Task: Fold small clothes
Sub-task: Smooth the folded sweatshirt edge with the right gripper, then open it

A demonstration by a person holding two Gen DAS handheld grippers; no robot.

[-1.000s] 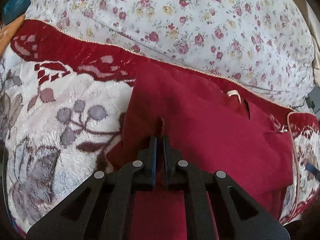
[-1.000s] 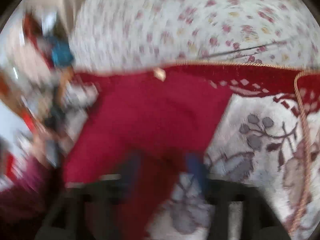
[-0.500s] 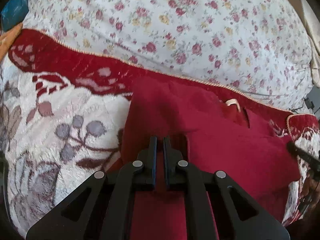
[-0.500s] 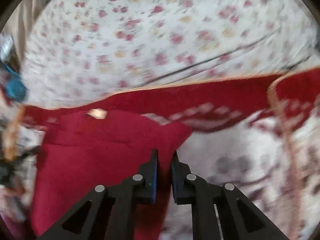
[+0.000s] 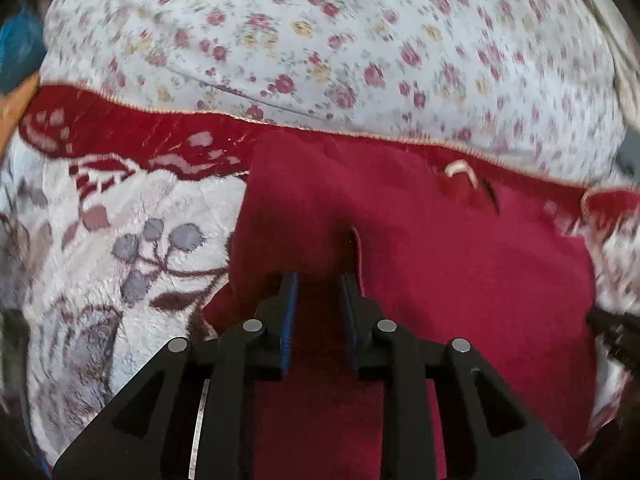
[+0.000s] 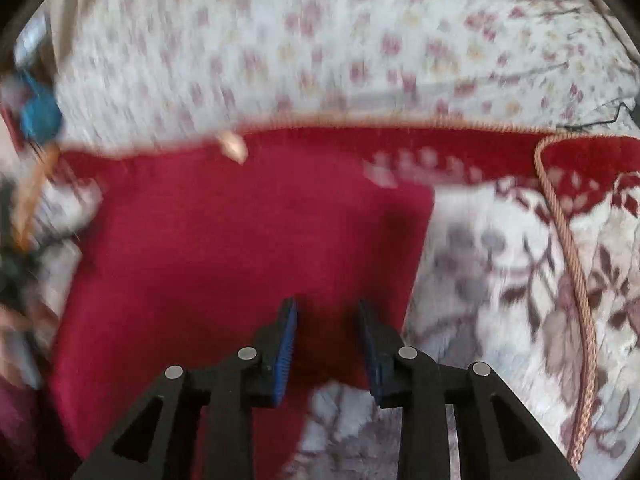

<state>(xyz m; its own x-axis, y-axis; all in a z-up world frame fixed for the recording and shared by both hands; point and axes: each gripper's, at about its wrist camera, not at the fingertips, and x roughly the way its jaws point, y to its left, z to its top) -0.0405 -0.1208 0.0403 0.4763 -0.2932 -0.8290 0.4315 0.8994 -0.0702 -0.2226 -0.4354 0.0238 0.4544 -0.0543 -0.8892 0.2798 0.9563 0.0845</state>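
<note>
A: Bed surface check: plush patterned blanket [image 5: 120, 240] under everything, floral quilt [image 5: 320, 40] bunched beyond my fingertips. Where's the garment?

B: Red garment [image 5: 440, 260] lies on the blanket, straight ahead of and under both pairs of fingers. Left gripper [image 5: 318, 280] has its fingers apart, nothing clamped; a small raised pleat stands just past the tips. Right gripper [image 6: 328, 308] is also spread, over the garment's near right corner, blanket showing just behind the tips.

A: Progress?

B: My read: one fold is laid. The cloth sits as a compact, roughly rectangular block with a straight edge on each outer side. A cream drawstring [image 5: 460, 168] pokes out at the far edge. Likely more folds left, plus smoothing that pleat.

A: Delta versus half a second back?

B: Both pairs of fingers were pinched together on the cloth then; now both have released. Right view is blurred, so fine detail there is unclear.
</note>
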